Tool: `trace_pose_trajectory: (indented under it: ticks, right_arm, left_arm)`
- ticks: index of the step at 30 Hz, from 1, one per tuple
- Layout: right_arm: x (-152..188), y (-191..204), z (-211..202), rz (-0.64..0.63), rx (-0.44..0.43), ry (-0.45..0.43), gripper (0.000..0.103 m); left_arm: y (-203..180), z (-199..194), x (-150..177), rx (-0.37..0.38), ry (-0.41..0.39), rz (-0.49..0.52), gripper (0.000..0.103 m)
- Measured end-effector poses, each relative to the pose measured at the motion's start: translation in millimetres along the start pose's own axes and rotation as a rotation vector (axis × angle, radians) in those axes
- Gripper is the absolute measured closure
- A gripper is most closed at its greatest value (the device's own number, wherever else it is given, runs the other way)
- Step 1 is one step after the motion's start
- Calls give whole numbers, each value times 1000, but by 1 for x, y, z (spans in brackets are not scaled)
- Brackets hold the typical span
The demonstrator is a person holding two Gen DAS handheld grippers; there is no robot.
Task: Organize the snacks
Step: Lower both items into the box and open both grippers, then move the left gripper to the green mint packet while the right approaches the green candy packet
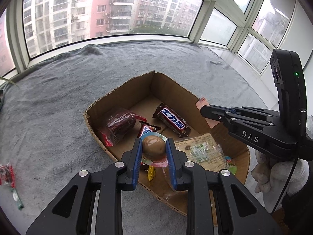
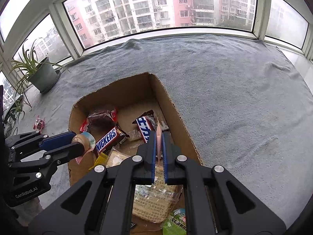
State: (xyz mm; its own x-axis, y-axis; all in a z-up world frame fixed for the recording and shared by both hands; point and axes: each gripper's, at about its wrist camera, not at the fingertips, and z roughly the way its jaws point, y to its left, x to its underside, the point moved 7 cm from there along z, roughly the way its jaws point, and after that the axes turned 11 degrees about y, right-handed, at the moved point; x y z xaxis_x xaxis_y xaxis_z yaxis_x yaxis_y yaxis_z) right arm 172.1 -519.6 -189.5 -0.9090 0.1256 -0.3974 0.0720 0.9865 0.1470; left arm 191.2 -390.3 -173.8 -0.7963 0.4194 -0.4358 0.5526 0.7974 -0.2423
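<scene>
My left gripper [image 1: 153, 146] pinches a slick, firm packed egg [image 1: 153, 145] mid-body above the box [image 1: 121, 90]; my right gripper [image 2: 158, 146] clamps a limp pink packet [image 2: 158, 139].

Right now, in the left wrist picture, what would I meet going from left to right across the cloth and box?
Red snack packet on the cloth → dark red wrapped cake in the cardboard box → brown egg held in the left gripper → Snickers bar → right gripper holding a pink packet.

You've got a wrapped brown egg [image 1: 153, 145] clamped over the cardboard box [image 1: 125, 89], where two Snickers bars [image 1: 173, 121] and a dark red pack [image 1: 120, 124] lie flat.
</scene>
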Motion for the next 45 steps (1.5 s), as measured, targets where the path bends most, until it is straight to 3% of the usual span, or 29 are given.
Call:
trace_pose_trajectory:
  ticks: [4,6,8,9,13,15,28,40,45]
  right_arm:
    - [0,0,0,-1,8,1,97]
    - [1,0,-1,4,6,-1,85]
    - [2,0,-5,15,16,-16,52]
    - [3,1,-8,19,15,-23,46]
    - [5,6,-17,29,7,-40,41]
    - [6,10,-24,27,5,-56,31]
    - [29,50,-61,81,-87,-133,30]
    - [43,113,-92,108,-225,-176,28]
    - [32,135,-114,117,-241,-216,27]
  left_arm:
    - [-1,2,0,10,11,2,79]
    - [0,3,0,16,19,1,76]
    - [0,4,0,27,25,-1,56]
    - [-1,3,0,35,24,0,55]
    - [-2,-2,3,32,17,10,55]
    - [0,-6,5,35,12,7,55]
    - [49,-72,31,35,-61,-49,55]
    - [172,-171,76,-36,-166,-205,55]
    - [229,-219,85,-119,-216,-237,55]
